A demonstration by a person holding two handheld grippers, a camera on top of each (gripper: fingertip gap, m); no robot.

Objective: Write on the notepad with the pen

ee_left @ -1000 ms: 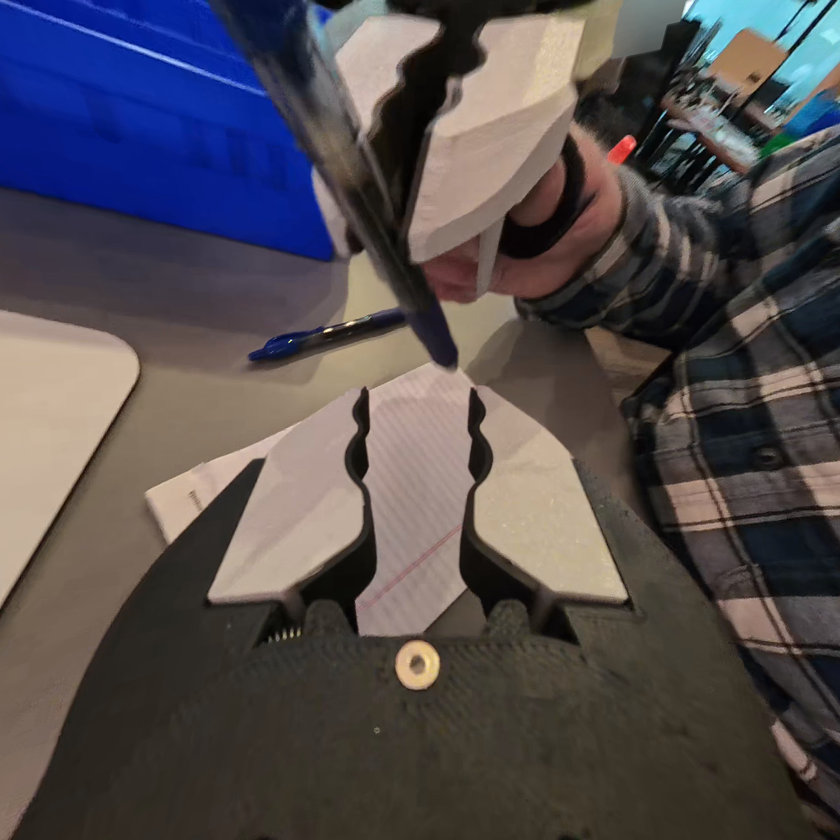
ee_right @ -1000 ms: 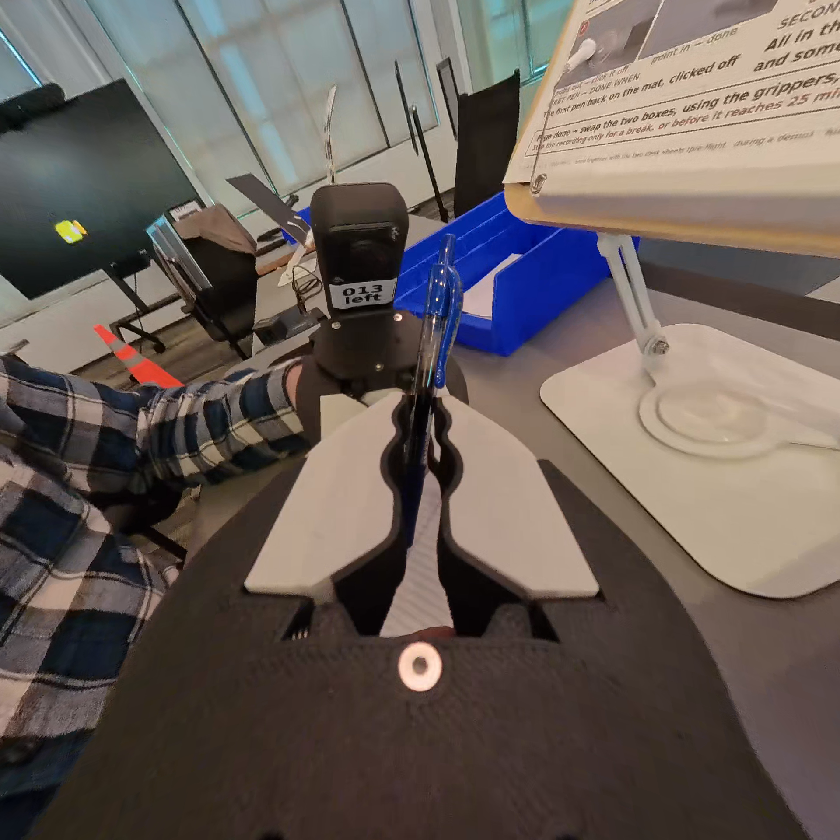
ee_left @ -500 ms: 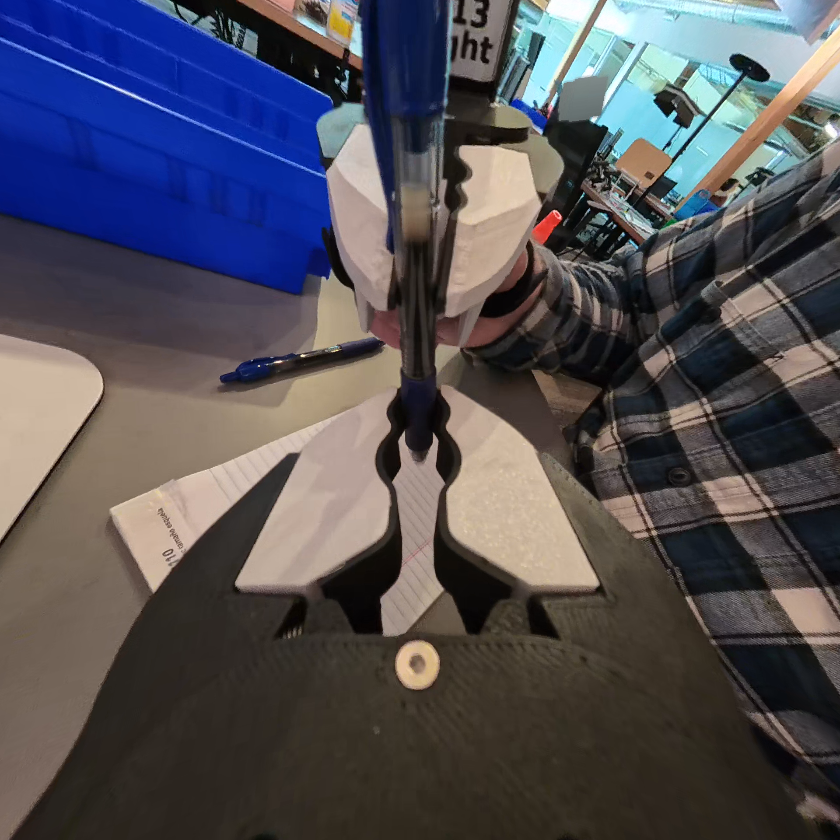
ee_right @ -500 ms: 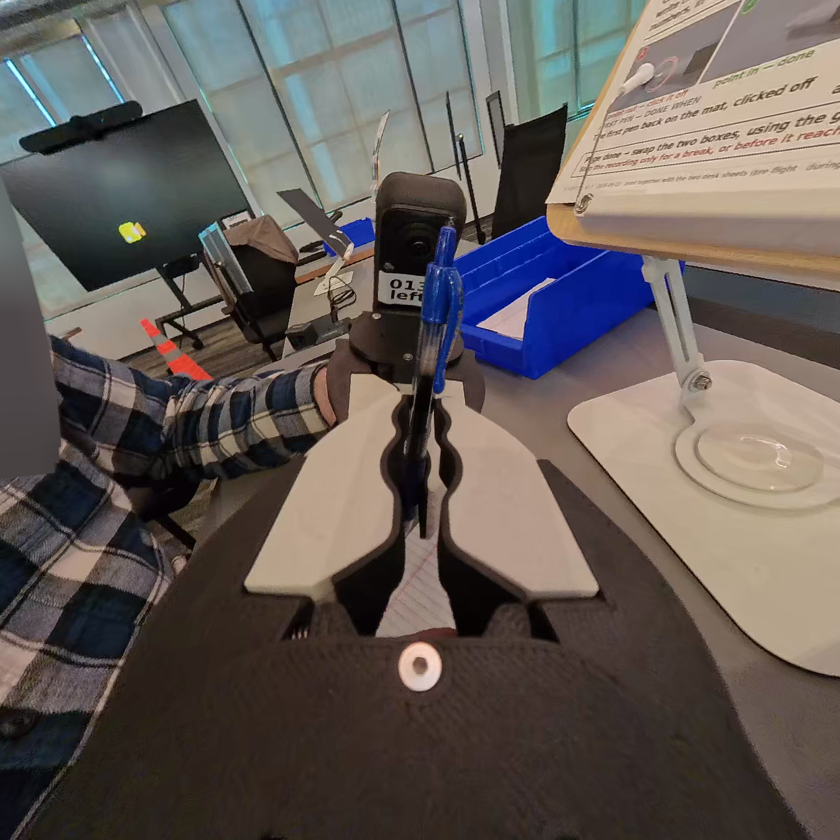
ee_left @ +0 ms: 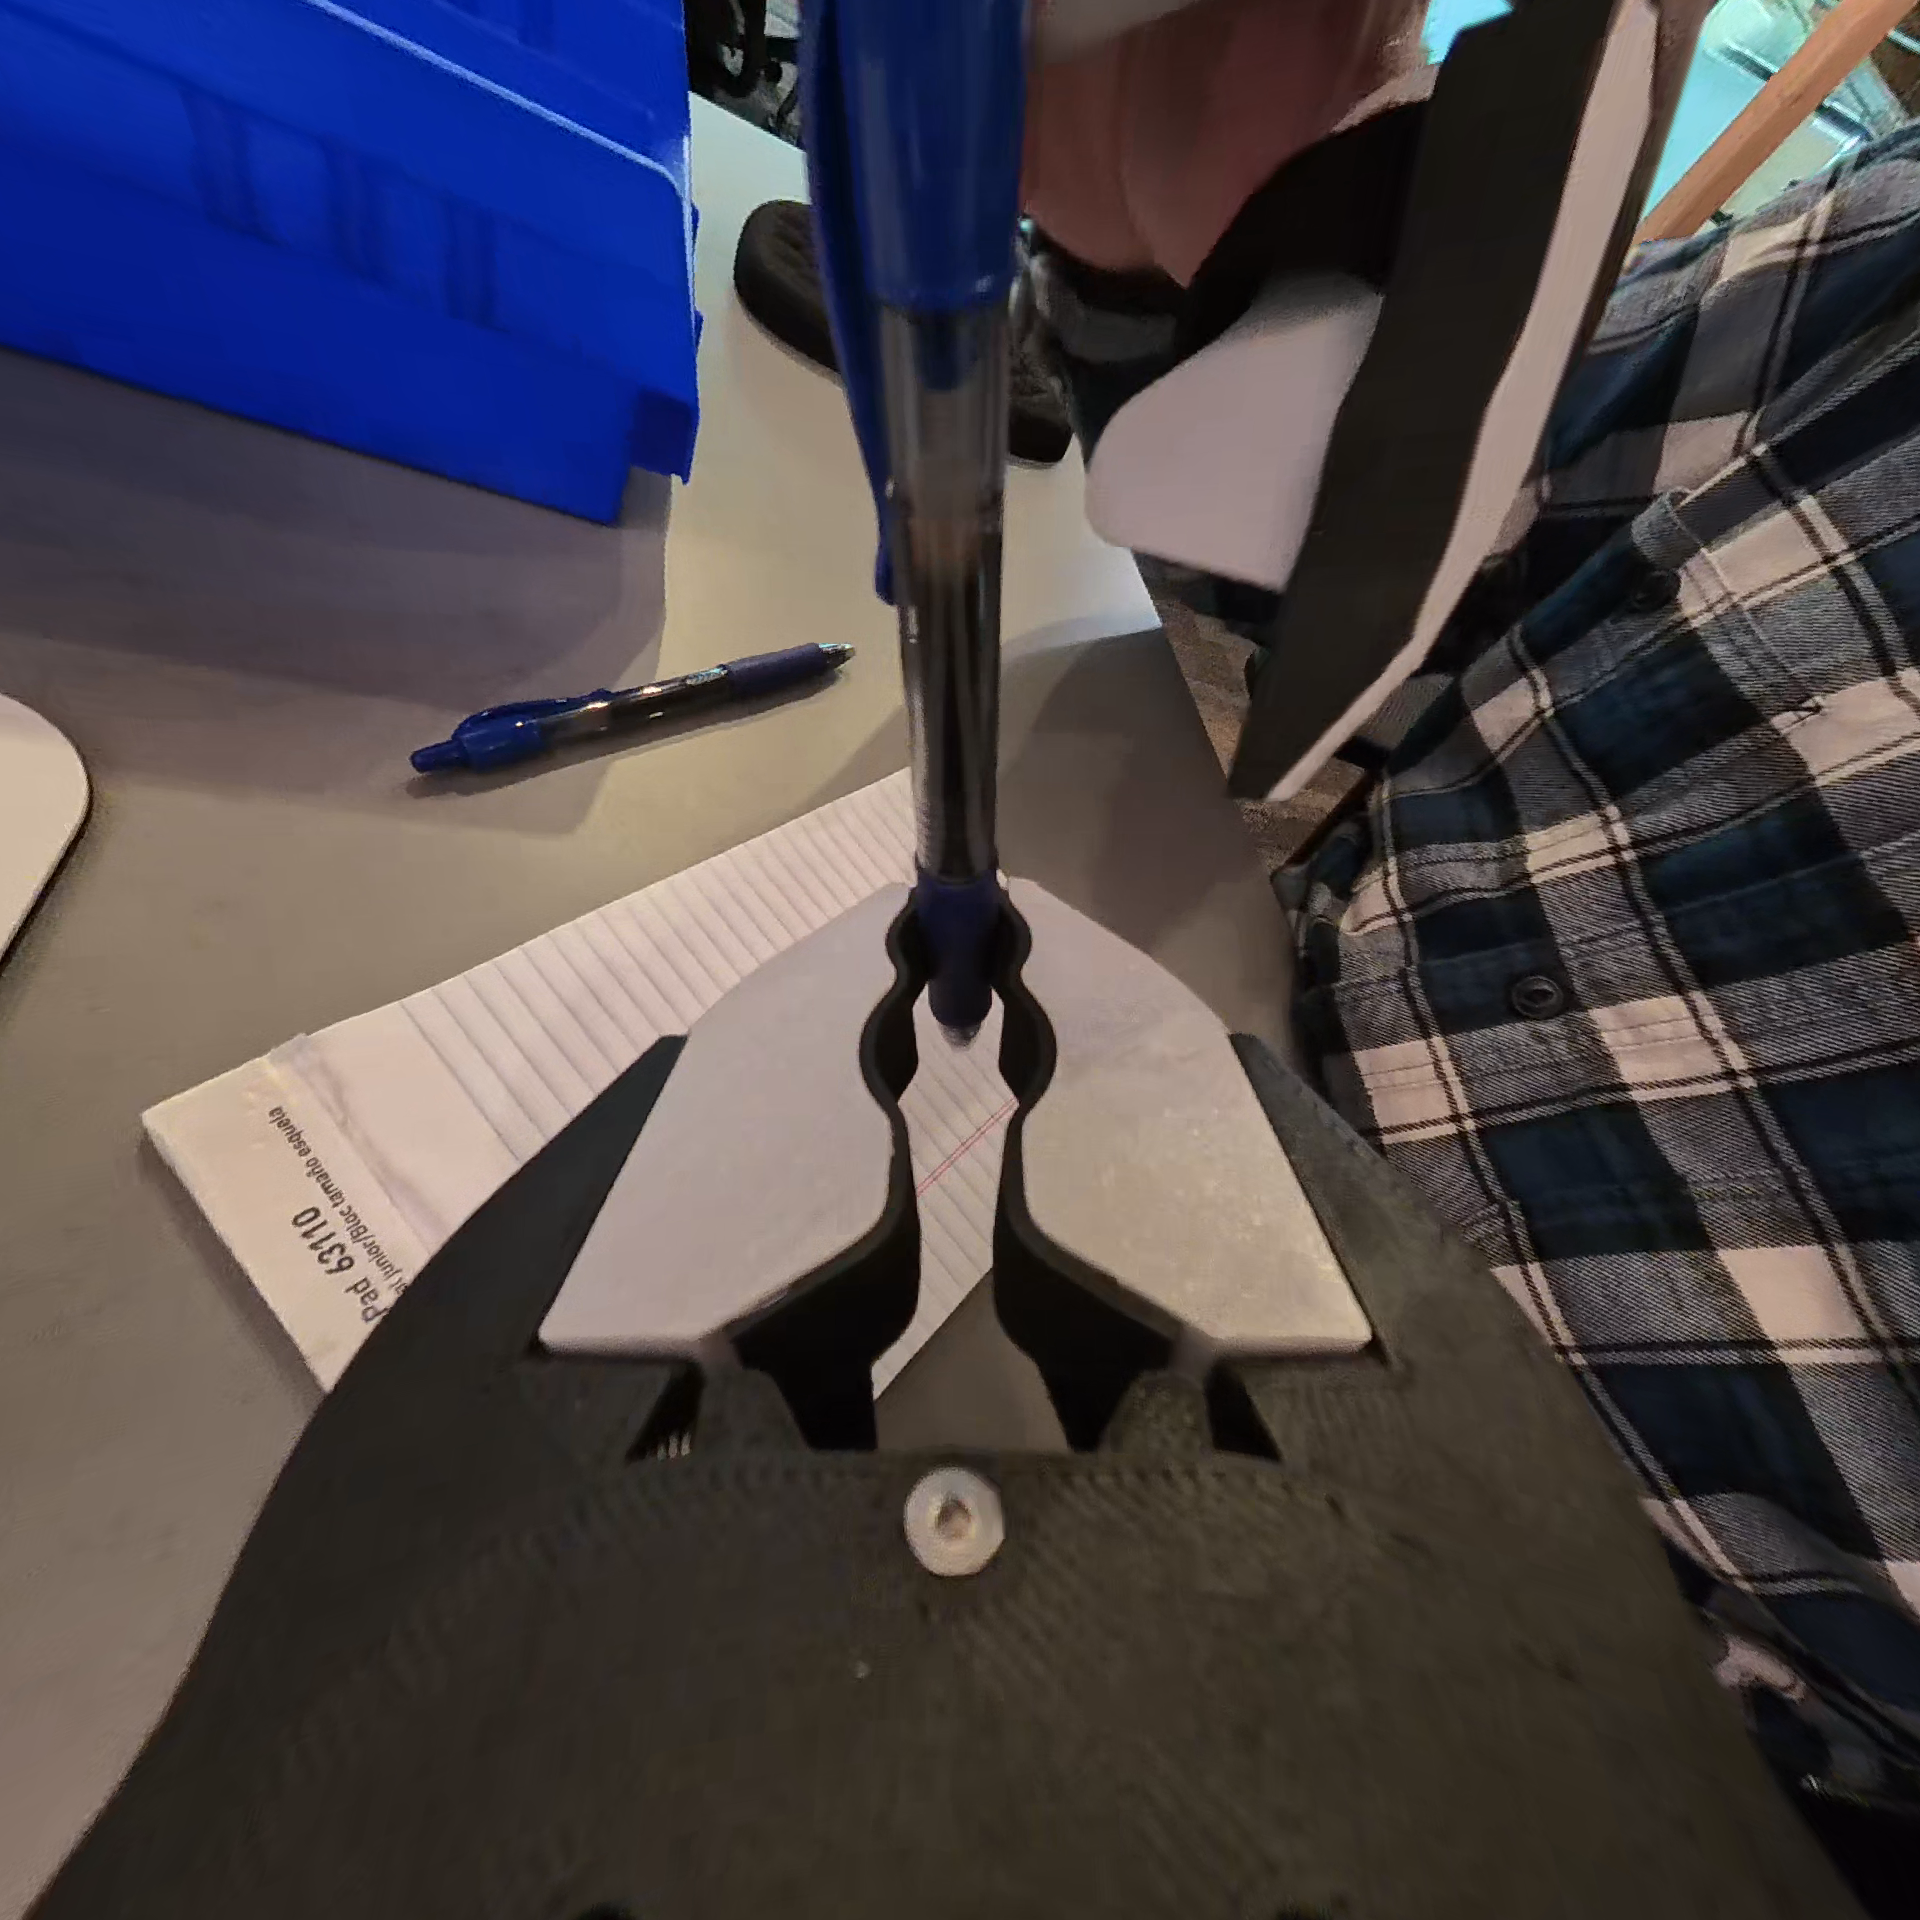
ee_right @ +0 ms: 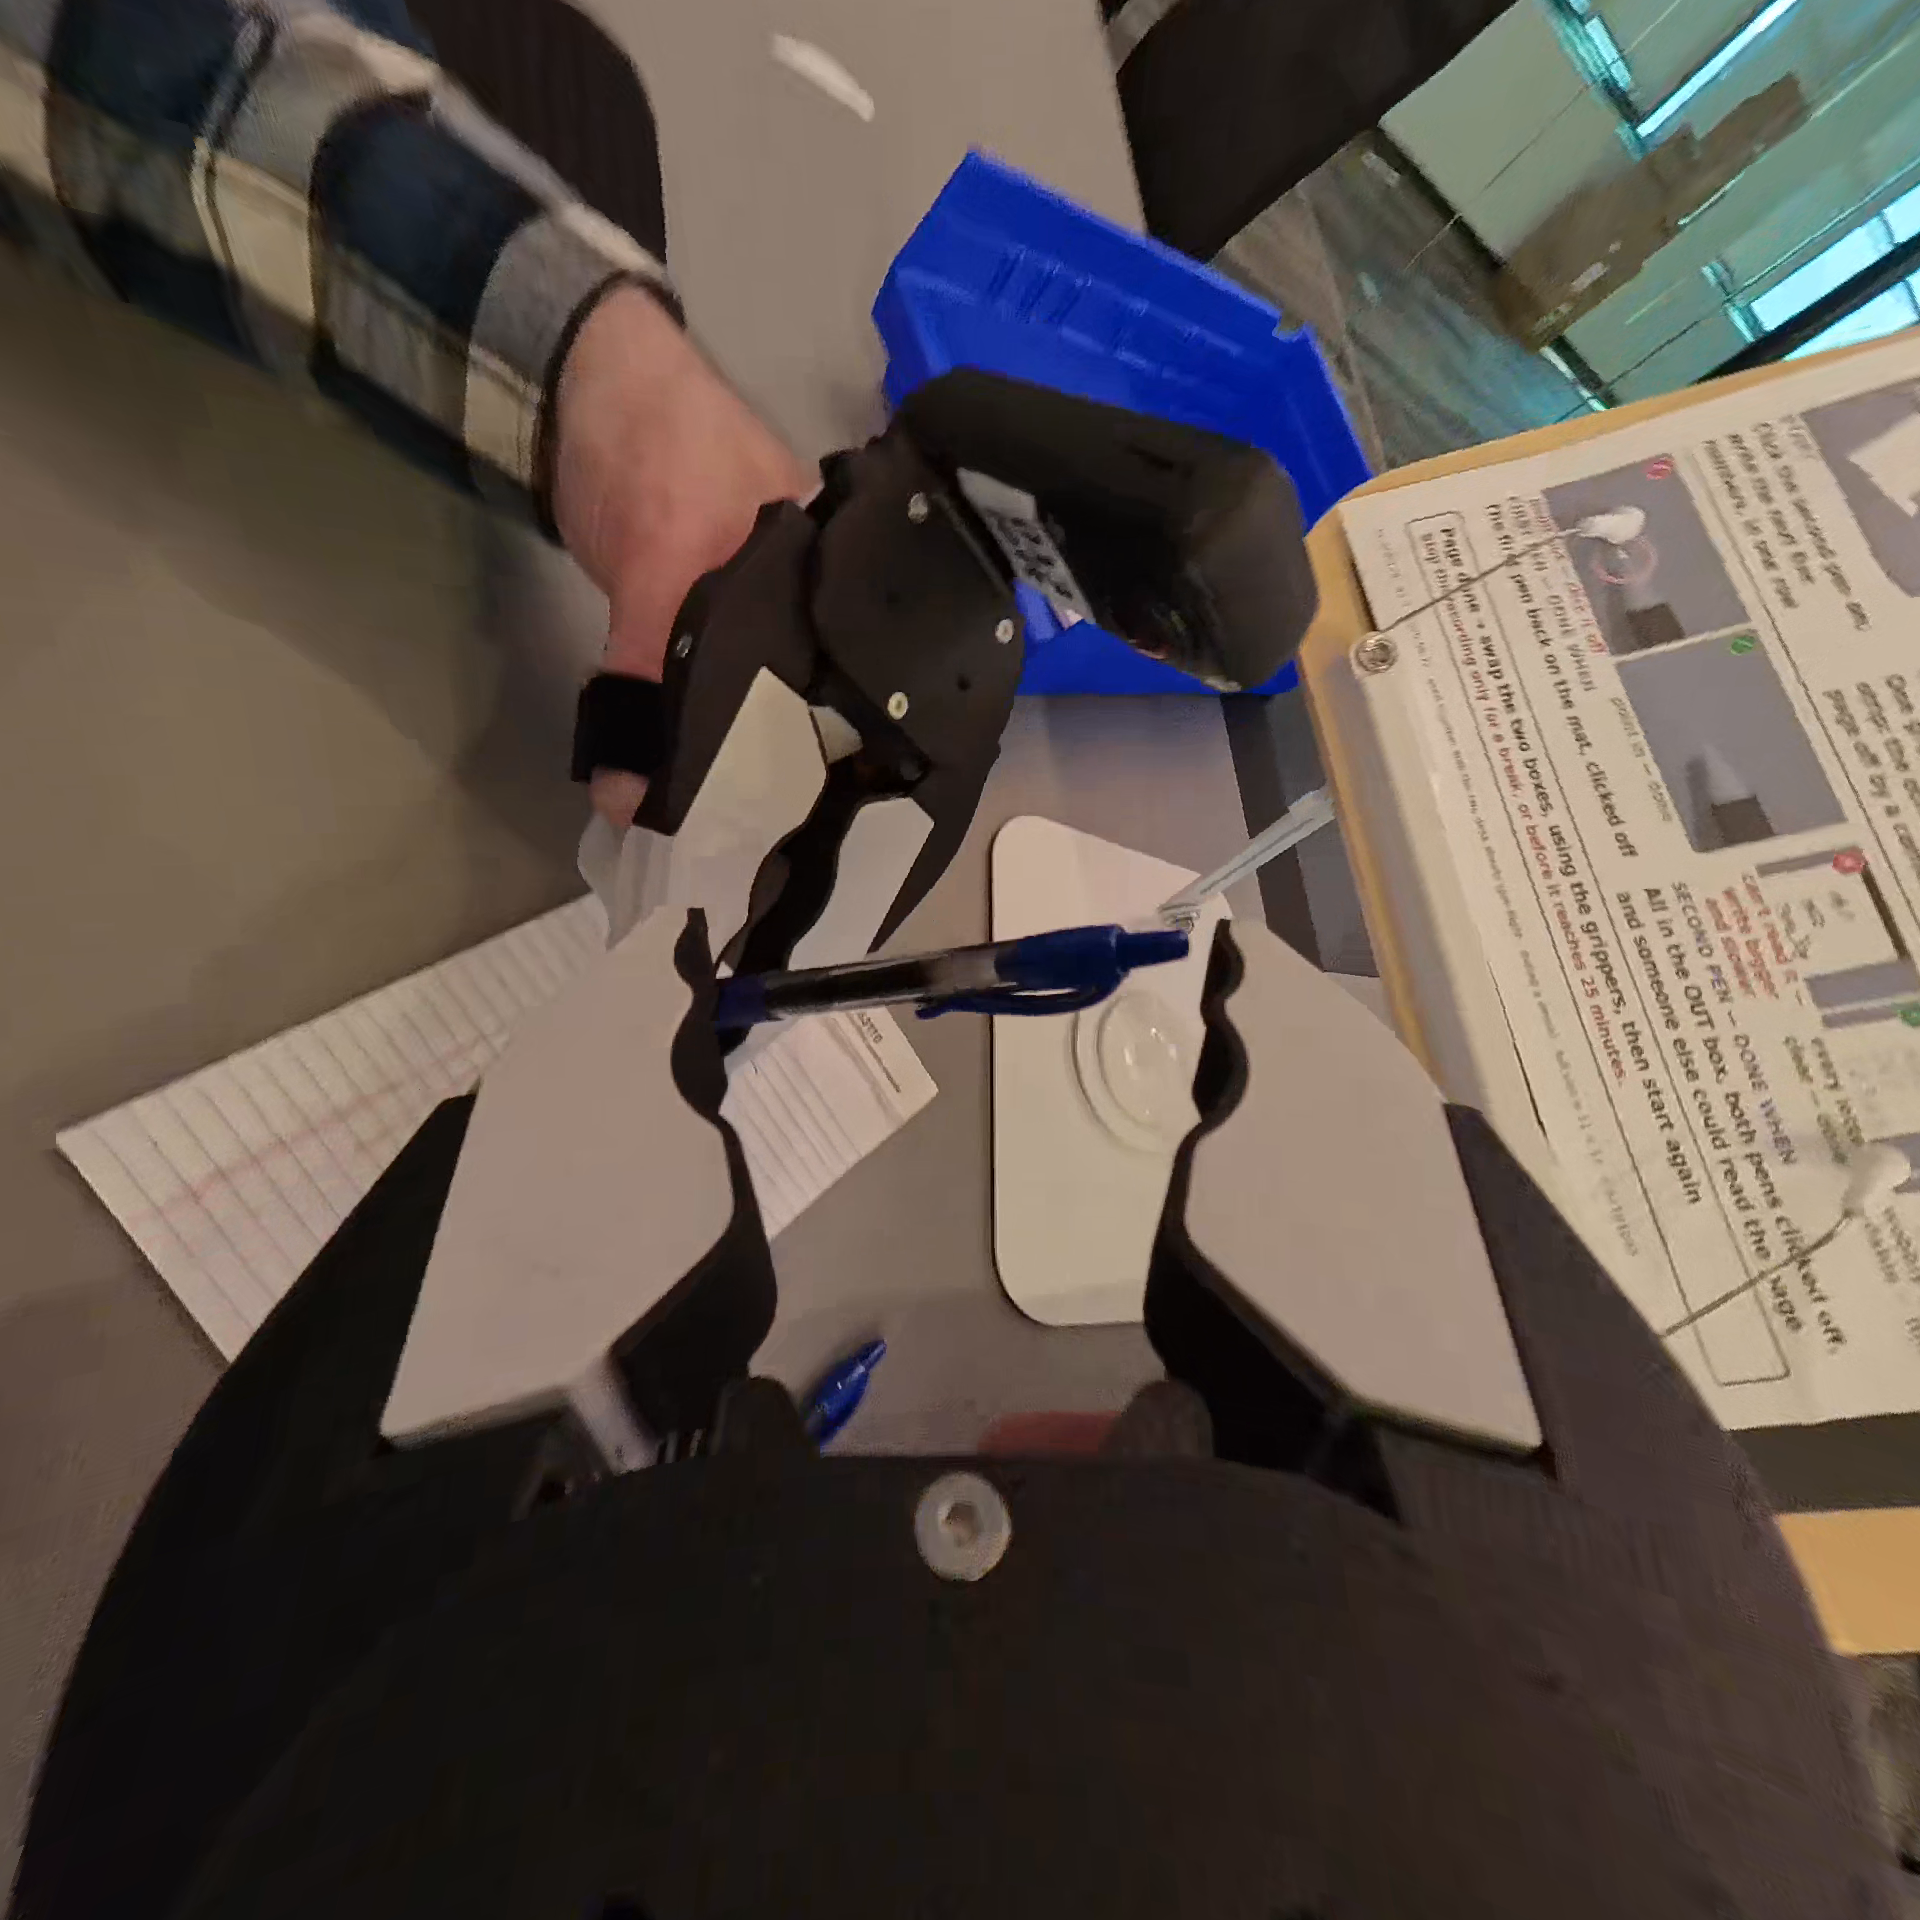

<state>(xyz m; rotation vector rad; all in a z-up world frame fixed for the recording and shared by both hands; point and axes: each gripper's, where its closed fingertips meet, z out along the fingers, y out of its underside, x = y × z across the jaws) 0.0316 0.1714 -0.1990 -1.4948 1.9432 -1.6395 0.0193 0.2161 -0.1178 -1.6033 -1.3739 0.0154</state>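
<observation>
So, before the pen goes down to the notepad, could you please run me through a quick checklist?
1. Left gripper closed on the blue pen near its tip, fingers against the grip: ok.
2. Right gripper wide open and holding nothing: ok.
3. Pen tip aimed down over the lined notepad: ok.
4. Writing point clicked out: cannot tell, the tip is too small and blurred.
5. Notepad flat on the table with a blank page up: ok.
6. Spare pen lying on the table away from the notepad: ok.
</observation>
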